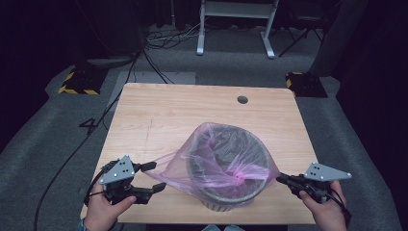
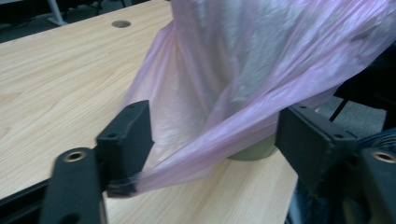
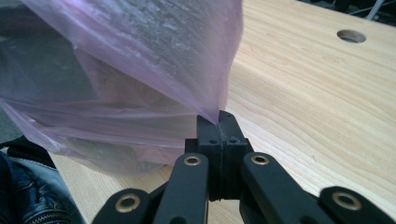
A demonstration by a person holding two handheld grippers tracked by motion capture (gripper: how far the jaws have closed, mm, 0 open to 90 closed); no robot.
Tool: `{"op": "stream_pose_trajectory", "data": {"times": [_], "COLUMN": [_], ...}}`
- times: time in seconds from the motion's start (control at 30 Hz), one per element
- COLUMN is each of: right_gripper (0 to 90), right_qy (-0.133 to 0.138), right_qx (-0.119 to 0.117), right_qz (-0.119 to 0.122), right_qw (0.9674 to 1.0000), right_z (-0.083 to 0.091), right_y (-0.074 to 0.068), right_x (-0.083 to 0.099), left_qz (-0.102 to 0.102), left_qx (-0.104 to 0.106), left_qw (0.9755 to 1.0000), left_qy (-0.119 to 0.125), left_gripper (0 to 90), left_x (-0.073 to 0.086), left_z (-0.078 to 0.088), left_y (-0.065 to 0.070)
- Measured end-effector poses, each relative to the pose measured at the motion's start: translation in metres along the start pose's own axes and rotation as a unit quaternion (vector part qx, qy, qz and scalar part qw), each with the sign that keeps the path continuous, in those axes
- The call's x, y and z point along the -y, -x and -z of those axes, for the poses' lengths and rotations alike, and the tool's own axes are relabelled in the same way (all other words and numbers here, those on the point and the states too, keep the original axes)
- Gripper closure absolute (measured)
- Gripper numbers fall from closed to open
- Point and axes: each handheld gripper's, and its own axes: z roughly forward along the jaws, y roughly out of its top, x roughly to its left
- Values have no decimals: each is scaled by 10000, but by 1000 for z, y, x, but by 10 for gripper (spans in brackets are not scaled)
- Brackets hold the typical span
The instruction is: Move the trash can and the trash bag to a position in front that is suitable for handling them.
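The wooden table (image 1: 159, 120) takes up the middle of the high view, its pale grain running out to a round cable hole (image 1: 242, 99) near the far edge, right of centre. Around it lies grey carpeted floor (image 1: 43, 144), with black cables (image 1: 159, 41) trailing at the upper centre, the white legs of a stand (image 1: 235, 24) at the top, and two black blocks with yellow hazard stripes (image 1: 77, 83) beside the table's far corners.

The grey waste bin (image 1: 230, 161) stands on the table in the lower centre of the high view, close to the near edge. A pink translucent bag (image 1: 211, 144) lines it, draped over the rim and pulled outward to both sides.

The left gripper (image 1: 155, 175) is at the lower left of the high view, held in the person's left hand (image 1: 103, 211). Its jaws stand wide apart, with a stretched fold of the bag passing between them. In the left gripper view, the fold (image 2: 219, 130) clings to the tip of the jaw at the left of that frame, while the other jaw stands clear of it.

The right gripper (image 1: 280, 177) sits at the lower right of the high view, in the right hand (image 1: 327, 209). Its jaws are pressed together, pinching a corner of the bag's edge (image 3: 218, 116), which the right gripper view shows drawn taut from the bin down into the closed tips.
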Motion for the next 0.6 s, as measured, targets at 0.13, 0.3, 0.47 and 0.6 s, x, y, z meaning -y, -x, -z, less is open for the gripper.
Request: {"op": "stream_pose_trajectory", "data": {"times": [0.13,0.3,0.47,0.6], "right_gripper": [900,900,900,900], "right_qy": [-47,-78,-100,13], "right_qx": [55,203,450,403], "right_qz": [-26,30,5,-26], "right_qw": [10000,9998,9989,9992], "right_z": [0,0,6,10], "right_y": [3,5,8,10], "right_x": [-1,-5,-5,-6], "left_qz": [123,87,224,261], "left_qx": [76,151,-372,-401], "left_qw": [9999,9998,9990,9988], "left_qy": [25,-21,-50,93], "left_gripper": [316,353,252,274], "left_x": [6,11,19,21], "left_z": [3,8,19,26], "left_y": [-4,-7,-16,-20]}}
